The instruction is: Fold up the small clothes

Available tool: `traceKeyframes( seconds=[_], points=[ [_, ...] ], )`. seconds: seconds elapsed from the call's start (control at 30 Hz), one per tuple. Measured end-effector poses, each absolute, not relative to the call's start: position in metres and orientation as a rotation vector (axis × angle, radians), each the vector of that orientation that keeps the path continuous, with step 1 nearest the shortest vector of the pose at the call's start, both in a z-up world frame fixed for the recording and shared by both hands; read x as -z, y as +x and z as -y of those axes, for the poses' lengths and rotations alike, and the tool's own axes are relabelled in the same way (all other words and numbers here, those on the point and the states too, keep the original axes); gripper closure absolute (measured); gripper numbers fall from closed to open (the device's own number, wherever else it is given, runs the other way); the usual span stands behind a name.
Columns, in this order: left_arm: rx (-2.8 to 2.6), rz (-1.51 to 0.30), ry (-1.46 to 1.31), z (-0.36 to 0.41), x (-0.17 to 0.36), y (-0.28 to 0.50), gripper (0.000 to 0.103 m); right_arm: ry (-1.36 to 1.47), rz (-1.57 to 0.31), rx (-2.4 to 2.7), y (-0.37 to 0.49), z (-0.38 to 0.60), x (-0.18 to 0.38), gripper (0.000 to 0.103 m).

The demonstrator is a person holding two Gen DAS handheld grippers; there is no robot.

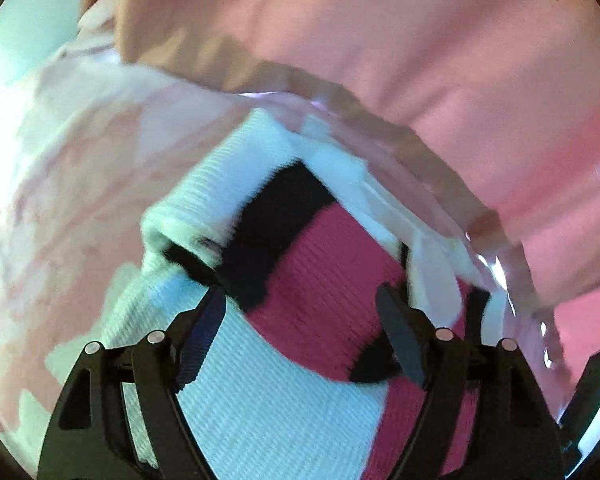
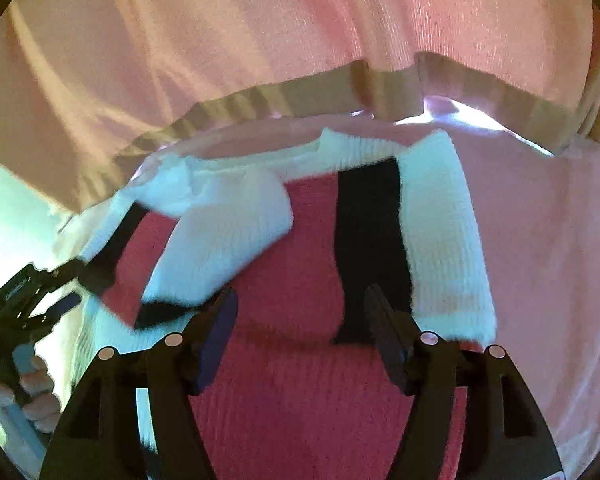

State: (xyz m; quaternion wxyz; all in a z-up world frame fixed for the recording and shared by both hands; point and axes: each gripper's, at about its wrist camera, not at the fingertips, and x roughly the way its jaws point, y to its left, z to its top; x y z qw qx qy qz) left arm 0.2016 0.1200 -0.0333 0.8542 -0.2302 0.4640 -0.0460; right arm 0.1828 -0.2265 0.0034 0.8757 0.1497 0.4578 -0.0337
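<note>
- Right gripper (image 2: 300,320) hovers with its jaws spread wide, nothing between them, above the red body of a ribbed knit sweater (image 2: 300,380).
- Left gripper (image 1: 300,320) is likewise wide apart over the sweater's red, black and white panels.
- At 9 o'clock in the right view, a hand (image 2: 32,396) grips the left tool's handle.
- Toward 12 o'clock both white sleeves lie folded across the chest.
- Beyond, the person's pink top (image 2: 300,32) hangs over the pale cloth-covered surface (image 2: 540,240).

Knit sweater (image 2: 284,272) — magenta, white, black blocks; cloth (image 2: 540,240) beneath — pale pink; grippers black.
</note>
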Motion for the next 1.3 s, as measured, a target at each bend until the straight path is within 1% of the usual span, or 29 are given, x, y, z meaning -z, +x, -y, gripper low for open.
traceKeyframes(
  seconds=[0.13,0.23,0.3,0.37,0.4,0.43,0.47,0.53,0.6,0.67,0.7,0.77,0.8,0.83,0.9,0.93,0.97,1.0,1.03,1.1,1.13,1.17,1.2,1.23,1.27,1.3],
  points=[
    [0.007,-1.019,-0.522,-0.122,0.055,0.233,0.03,0.325,-0.943,0.03,0.208,0.194,-0.009,0.038],
    [-0.022,-1.046,-0.551,-0.129,0.066,0.244,0.034,0.294,-0.96,0.01,0.237,0.158,-0.005,0.032],
    [-0.03,-1.05,-0.567,-0.133,0.069,0.246,0.034,0.245,-0.982,0.031,0.254,0.14,0.004,0.032],
    [-0.03,-1.052,-0.558,-0.135,0.068,0.248,0.038,0.191,-1.016,0.055,0.269,0.127,0.017,0.033],
    [-0.033,-1.054,-0.55,-0.134,0.068,0.25,0.041,0.15,-1.039,0.079,0.276,0.123,0.025,0.048],
    [-0.035,-1.059,-0.538,-0.134,0.069,0.251,0.046,0.125,-1.056,0.093,0.281,0.123,0.03,0.095],
    [-0.041,-1.06,-0.533,-0.134,0.07,0.253,0.049,0.133,-1.055,0.096,0.281,0.129,0.028,0.095],
    [-0.043,-1.06,-0.532,-0.137,0.07,0.255,0.055,0.21,-0.978,0.067,0.266,0.149,0.006,0.096],
    [-0.039,-1.064,-0.54,-0.14,0.071,0.256,0.055,0.277,-0.856,0.032,0.23,0.182,-0.033,0.096],
    [-0.034,-1.063,-0.534,-0.14,0.07,0.256,0.054,0.316,-0.817,0.038,0.2,0.212,-0.045,0.096],
    [-0.036,-1.064,-0.523,-0.138,0.07,0.256,0.053,0.325,-0.831,0.05,0.19,0.225,-0.04,0.095],
    [-0.051,-1.059,-0.472,-0.131,0.071,0.254,0.055,0.273,-0.968,0.097,0.183,0.247,0.0,0.091],
    [-0.058,-1.054,-0.448,-0.127,0.071,0.253,0.054,0.298,-1.019,0.109,0.18,0.258,0.022,0.088],
    [-0.064,-1.052,-0.423,-0.123,0.07,0.252,0.053,0.355,-1.061,0.112,0.177,0.27,0.041,0.088],
    [-0.066,-1.048,-0.412,-0.118,0.07,0.249,0.049,0.464,-1.093,0.084,0.178,0.285,0.058,0.089],
    [-0.066,-1.048,-0.428,-0.118,0.069,0.247,0.049,0.49,-1.074,0.072,0.177,0.289,0.055,0.085],
    [-0.064,-1.047,-0.454,-0.12,0.069,0.246,0.048,0.507,-1.057,0.068,0.176,0.291,0.051,0.075],
    [-0.056,-1.047,-0.5,-0.123,0.07,0.245,0.048,0.537,-1.018,0.057,0.175,0.295,0.043,0.048],
    [-0.053,-1.047,-0.53,-0.126,0.07,0.244,0.048,0.558,-0.984,0.052,0.174,0.297,0.038,0.026],
    [-0.046,-1.039,-0.585,-0.133,0.071,0.244,0.049,0.572,-0.964,0.062,0.177,0.299,0.038,0.025],
    [-0.044,-1.037,-0.587,-0.135,0.071,0.244,0.056,0.587,-0.978,0.057,0.183,0.299,0.045,0.025],
    [-0.044,-1.031,-0.583,-0.136,0.071,0.245,0.06,0.604,-0.994,0.056,0.189,0.298,0.052,0.027],
    [-0.047,-1.028,-0.577,-0.136,0.071,0.246,0.069,0.607,-1.001,0.062,0.193,0.298,0.056,0.032],
    [-0.046,-1.024,-0.579,-0.137,0.071,0.246,0.08,0.586,-0.992,0.079,0.193,0.3,0.057,0.043],
    [-0.037,-1.019,-0.592,-0.139,0.07,0.247,0.085,0.536,-0.975,0.103,0.197,0.293,0.056,0.056],
    [-0.031,-1.011,-0.602,-0.14,0.069,0.248,0.093,0.535,-0.978,0.081,0.202,0.29,0.056,0.093]
  ],
)
